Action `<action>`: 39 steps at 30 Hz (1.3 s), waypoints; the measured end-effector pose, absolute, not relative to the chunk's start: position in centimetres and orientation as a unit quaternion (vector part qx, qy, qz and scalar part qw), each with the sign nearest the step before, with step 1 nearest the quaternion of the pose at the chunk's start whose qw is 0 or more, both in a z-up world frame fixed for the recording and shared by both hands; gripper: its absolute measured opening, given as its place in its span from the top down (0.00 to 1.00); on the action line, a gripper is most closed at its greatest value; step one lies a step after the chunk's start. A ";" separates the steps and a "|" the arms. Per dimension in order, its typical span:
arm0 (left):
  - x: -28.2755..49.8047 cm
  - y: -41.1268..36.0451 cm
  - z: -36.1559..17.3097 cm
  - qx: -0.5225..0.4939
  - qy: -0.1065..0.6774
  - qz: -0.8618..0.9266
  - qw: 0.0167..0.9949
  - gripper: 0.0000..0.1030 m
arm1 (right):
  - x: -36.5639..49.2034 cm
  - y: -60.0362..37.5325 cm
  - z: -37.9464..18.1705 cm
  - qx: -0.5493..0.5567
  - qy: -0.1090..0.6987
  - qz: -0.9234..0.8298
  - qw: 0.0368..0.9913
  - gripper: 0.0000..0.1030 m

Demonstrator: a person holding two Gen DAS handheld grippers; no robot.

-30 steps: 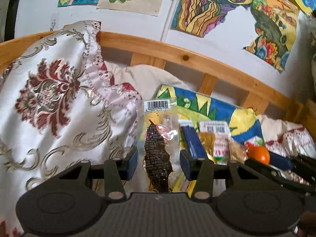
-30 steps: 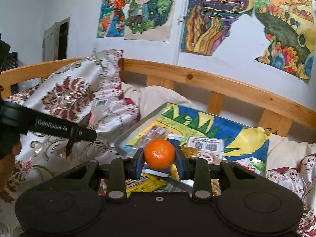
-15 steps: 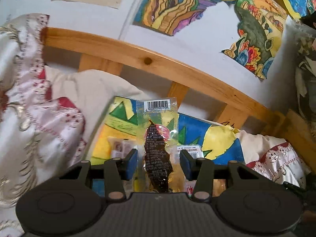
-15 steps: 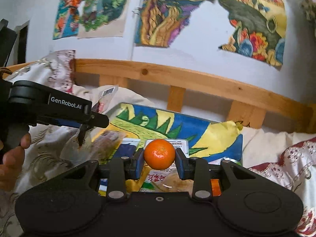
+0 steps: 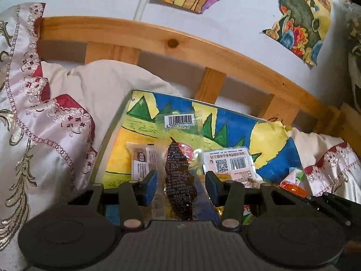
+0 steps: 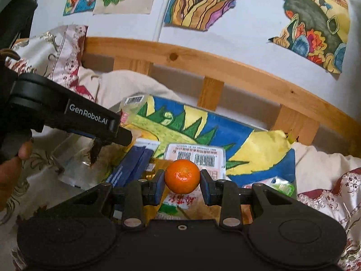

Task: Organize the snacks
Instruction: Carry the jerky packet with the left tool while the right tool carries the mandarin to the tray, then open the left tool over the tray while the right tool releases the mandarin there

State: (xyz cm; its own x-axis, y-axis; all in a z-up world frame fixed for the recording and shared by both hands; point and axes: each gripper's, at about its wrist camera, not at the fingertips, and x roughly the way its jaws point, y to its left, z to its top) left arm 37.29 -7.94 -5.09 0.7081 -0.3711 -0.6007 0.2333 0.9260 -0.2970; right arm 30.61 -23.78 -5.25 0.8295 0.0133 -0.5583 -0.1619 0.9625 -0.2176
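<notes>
Both tools moved over the tray (image 5: 112, 131): left (image 5: 180, 186) pinching packet (image 5: 179, 158), right (image 6: 182, 184) mandarin (image 6: 181, 176).

A home bedroom: wooden bed frame (image 5: 203, 45), embroidered bedding (image 5: 33, 122), wall drawings (image 6: 315, 22).

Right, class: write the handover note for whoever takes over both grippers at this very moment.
Left gripper: shut on a clear packet of dark snack, held over the tray.
Right gripper: shut on an orange, also over the tray.
Done: several packets, including a barcoded one, lie in the tray.
Left: set down both held items, probably in the tray.
</notes>
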 end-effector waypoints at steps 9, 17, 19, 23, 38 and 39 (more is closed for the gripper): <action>37.1 -8.8 -5.5 -0.069 0.349 -0.159 0.921 0.51 | 30.9 -23.8 -5.9 -0.130 0.307 0.046 0.942 0.66; 37.0 -8.8 -5.5 -0.074 0.345 -0.168 0.920 0.51 | 30.8 -23.7 -6.0 -0.132 0.308 0.046 0.941 0.66; 37.0 -9.0 -5.5 -0.073 0.344 -0.175 0.920 0.51 | 30.8 -23.7 -6.0 -0.133 0.308 0.046 0.941 0.66; 37.2 -9.0 -5.8 -0.082 0.348 -0.186 0.915 0.51 | 30.8 -23.7 -6.1 -0.134 0.309 0.046 0.940 0.65; 37.8 -8.2 -5.3 -0.130 0.356 -0.181 0.908 0.27 | 30.7 -23.7 -5.7 -0.135 0.299 0.033 0.944 0.46; 37.7 -8.2 -5.2 -0.133 0.353 -0.179 0.908 0.24 | 30.6 -23.7 -5.6 -0.134 0.297 0.032 0.945 0.45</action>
